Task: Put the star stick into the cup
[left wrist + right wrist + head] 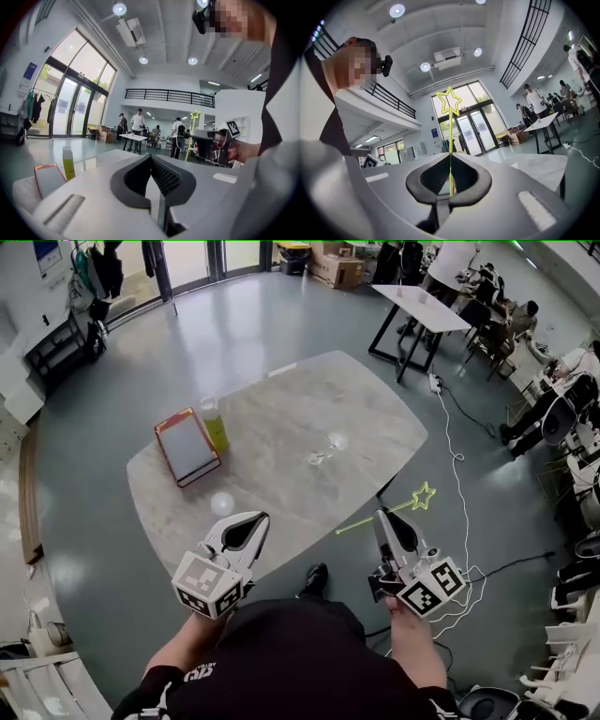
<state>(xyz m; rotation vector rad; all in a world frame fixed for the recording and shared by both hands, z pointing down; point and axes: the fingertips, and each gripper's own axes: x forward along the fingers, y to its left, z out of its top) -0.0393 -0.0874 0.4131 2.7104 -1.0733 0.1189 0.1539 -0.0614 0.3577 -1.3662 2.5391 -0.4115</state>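
The star stick (424, 495) is thin and yellow-green with an outlined star at its tip. My right gripper (380, 516) is shut on its shaft, off the table's near right corner, and the star points out over the floor. In the right gripper view the stick (450, 101) rises straight from between the closed jaws (450, 154). A clear cup (325, 451) stands near the middle of the marble table (281, 399), hard to make out. My left gripper (260, 518) hangs at the table's near edge, shut with nothing in it (151, 157). It sees the star (195, 114).
A red-framed board (187, 448) and a yellow-green bottle (214, 423) stand on the table's left part. A white cable (452, 427) runs over the floor to the right. A white table (422, 307) and seated people are at the far right.
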